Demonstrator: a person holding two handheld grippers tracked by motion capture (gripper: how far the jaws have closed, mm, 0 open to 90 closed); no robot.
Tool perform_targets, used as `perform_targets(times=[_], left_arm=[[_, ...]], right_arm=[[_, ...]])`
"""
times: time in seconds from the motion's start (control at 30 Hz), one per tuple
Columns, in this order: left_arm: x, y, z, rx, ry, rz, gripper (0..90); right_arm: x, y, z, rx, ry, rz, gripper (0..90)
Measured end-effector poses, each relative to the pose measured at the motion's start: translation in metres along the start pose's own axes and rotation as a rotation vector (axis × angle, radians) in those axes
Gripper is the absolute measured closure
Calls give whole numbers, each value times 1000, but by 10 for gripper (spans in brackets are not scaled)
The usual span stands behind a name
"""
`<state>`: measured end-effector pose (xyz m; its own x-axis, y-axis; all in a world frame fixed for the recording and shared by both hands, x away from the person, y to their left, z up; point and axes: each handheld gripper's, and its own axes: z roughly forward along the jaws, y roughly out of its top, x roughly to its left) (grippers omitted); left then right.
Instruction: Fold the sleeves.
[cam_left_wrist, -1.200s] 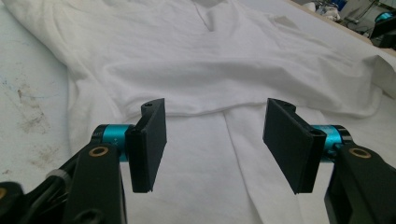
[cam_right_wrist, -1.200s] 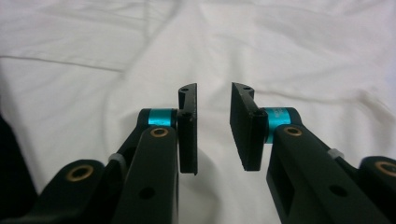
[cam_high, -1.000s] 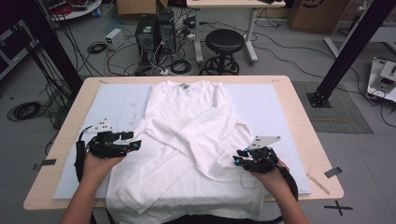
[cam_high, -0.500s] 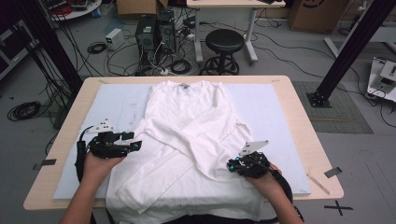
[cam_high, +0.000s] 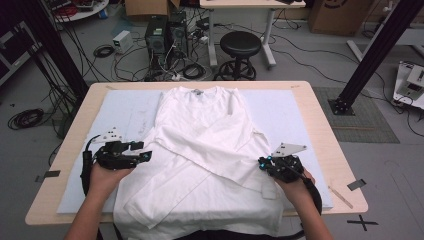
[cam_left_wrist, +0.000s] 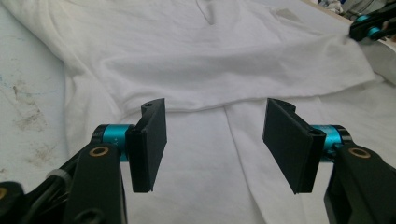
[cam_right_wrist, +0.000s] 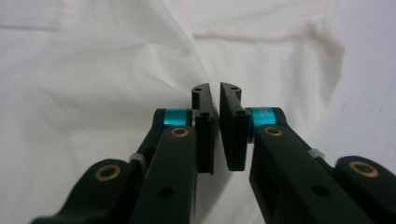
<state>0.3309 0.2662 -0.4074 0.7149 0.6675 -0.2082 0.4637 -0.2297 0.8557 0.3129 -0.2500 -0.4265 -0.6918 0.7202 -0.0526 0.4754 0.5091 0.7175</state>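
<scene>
A white long-sleeved shirt (cam_high: 200, 135) lies flat on the table, collar at the far end, both sleeves folded across the body. My left gripper (cam_high: 147, 152) hovers at the shirt's left edge. Its jaws stand open over the cloth (cam_left_wrist: 210, 56) with nothing between them (cam_left_wrist: 215, 135). My right gripper (cam_high: 261, 162) sits at the shirt's right edge beside a folded sleeve end. In the right gripper view its jaws (cam_right_wrist: 215, 91) are almost together, having closed and then eased apart to a thin slit. No cloth (cam_right_wrist: 93, 70) shows between them. The right gripper's tip (cam_left_wrist: 373, 25) also appears far off in the left gripper view.
A pale blue mat (cam_high: 125, 110) covers the wooden table (cam_high: 320, 110) under the shirt. Behind the table are a black stool (cam_high: 241, 47), computer cases (cam_high: 165, 35) with tangled cables, and a slanted black frame post (cam_high: 370, 55) at the right.
The right gripper's jaws have come together, and the hand shifted slightly at the shirt's right edge. The left gripper has stayed where it was, still open.
</scene>
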Motion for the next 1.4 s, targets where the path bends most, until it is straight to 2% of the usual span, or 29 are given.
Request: perform_targets(times=[0.1, 0.17, 0.2, 0.27, 0.37, 0.4, 0.5, 0.57, 0.63, 0.67, 0.7, 0.73, 0.8, 0.9, 1.0, 1.07, 1.1, 1.17, 1.2, 1.23, 1.33, 1.4], left_arm=[[0, 0, -1, -3, 3, 1, 398], [1, 0, -2, -7, 5, -2, 398], [1, 0, -2, -7, 5, -2, 399], [2, 0, -2, -10, 7, -4, 398], [1, 0, -3, -12, 7, -4, 398], [1, 0, -4, -19, 5, -4, 398], [1, 0, -5, -23, 5, -7, 398], [1, 0, -5, -23, 4, -6, 398], [1, 0, -5, -22, 4, -7, 398], [1, 0, -4, -19, 4, -4, 398], [1, 0, -4, -19, 4, -4, 398], [0, 1, -3, -19, 3, -5, 398], [0, 1, -4, -19, 4, -2, 398], [1, 1, -4, -23, 6, -9, 398], [2, 1, -4, -22, 9, -8, 398], [1, 1, -4, -24, 7, -9, 398], [1, 1, -4, -22, 6, -6, 398], [1, 1, -4, -21, 6, -3, 398], [1, 1, -4, -21, 6, -3, 398], [1, 1, -4, -22, 4, -2, 398], [1, 1, -5, -26, 5, -2, 398], [1, 2, -6, -33, 1, -5, 398]], right_arm=[[-6, -6, 7, 25, -10, 14, 817], [-9, -4, -1, -9, -16, 23, 799], [-9, -4, -1, -9, -16, 23, 799], [-4, 3, -19, -50, -8, 9, 782], [1, 4, -25, -54, 3, 0, 751], [6, 2, -28, -43, 18, -1, 739], [7, -3, -30, -21, 30, 8, 701], [6, -12, -28, 7, 62, 39, 676], [5, -16, -25, 28, 68, 41, 705], [4, -22, -18, 65, 96, 31, 815], [3, -24, -15, 76, 98, 24, 858], [4, -24, -13, 91, 89, 8, 894], [3, -23, -13, 90, 84, -1, 900], [2, -14, -21, 60, 38, -25, 900], [2, -11, -25, 48, 21, -32, 900], [-1, -3, -38, -4, -18, -38, 900], [-2, -4, -39, -18, -8, -19, 800], [-6, -9, -32, 18, 28, 23, 718], [-6, -9, -32, 18, 28, 23, 718], [-7, -15, -24, 51, 45, 36, 700], [-5, -19, -15, 81, 70, 35, 704], [-1, -23, -7, 113, 91, 24, 780]])
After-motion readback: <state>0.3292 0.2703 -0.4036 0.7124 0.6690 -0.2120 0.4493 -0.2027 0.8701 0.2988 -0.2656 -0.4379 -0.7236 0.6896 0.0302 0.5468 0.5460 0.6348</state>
